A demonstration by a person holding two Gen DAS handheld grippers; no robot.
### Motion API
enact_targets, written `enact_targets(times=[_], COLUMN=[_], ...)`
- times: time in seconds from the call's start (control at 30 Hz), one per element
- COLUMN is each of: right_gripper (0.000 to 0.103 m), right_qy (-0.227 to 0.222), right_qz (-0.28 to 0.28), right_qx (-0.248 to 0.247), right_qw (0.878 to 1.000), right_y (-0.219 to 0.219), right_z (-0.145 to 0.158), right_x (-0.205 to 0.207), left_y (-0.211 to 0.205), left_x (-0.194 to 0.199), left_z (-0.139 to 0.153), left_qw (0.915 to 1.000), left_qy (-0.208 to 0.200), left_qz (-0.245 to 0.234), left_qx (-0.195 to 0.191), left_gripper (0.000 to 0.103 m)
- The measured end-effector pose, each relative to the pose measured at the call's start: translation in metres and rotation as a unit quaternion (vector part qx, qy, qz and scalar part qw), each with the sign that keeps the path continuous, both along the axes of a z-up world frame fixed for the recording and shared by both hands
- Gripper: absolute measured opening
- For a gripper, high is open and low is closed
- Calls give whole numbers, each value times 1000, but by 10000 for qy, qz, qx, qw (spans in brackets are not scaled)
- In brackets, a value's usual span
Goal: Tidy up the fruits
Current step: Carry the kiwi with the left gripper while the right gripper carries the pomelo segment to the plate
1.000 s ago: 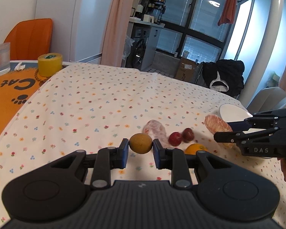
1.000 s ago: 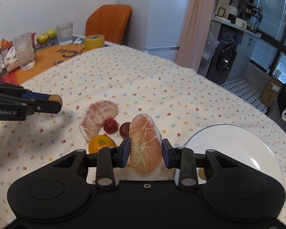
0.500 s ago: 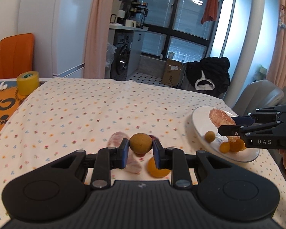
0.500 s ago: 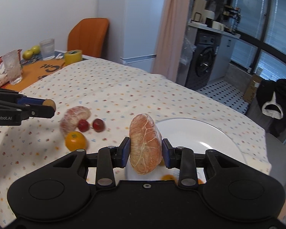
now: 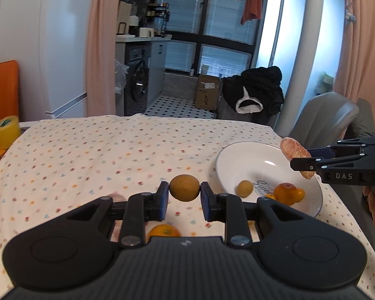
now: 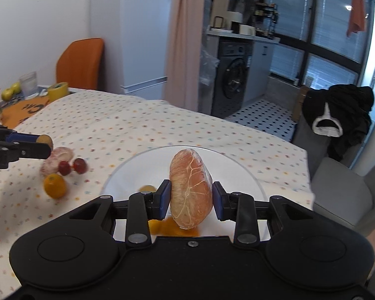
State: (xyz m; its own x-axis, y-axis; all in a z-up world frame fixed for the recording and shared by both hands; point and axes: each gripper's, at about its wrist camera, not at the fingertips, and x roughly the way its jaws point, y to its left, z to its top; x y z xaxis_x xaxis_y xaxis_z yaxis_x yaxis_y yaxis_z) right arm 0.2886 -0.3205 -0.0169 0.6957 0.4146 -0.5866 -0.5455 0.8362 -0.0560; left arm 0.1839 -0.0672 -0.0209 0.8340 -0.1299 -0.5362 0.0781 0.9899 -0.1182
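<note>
My right claw [image 6: 191, 197] had moved over the plate [image 6: 237, 165], gripping the pomelo segment [image 6: 190, 187]; my left claw [image 5: 183, 196] gripped a brown fruit [image 5: 184, 187].

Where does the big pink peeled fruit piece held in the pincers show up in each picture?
Left wrist view: the fruit piece is far right, above the white plate's rim, in the right gripper.
Right wrist view: the same piece is centre, between the fingers.
Shared landmark: the washing machine.
</note>
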Motion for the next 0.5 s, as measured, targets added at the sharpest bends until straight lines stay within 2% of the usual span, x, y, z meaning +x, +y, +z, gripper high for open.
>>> enact_targets(times=[0.5], right_gripper=[33], right_qy=[54], right_qz=[-612], right_qx=[356], right_qw=[9975], right_y=[-35], right_z=[-27], right_x=[13], left_y=[-56], left_x=[35], left_z=[-10], left_qw=[9982], left_qy=[153], left_qz=[-546], left_qx=[191], left_gripper=[26])
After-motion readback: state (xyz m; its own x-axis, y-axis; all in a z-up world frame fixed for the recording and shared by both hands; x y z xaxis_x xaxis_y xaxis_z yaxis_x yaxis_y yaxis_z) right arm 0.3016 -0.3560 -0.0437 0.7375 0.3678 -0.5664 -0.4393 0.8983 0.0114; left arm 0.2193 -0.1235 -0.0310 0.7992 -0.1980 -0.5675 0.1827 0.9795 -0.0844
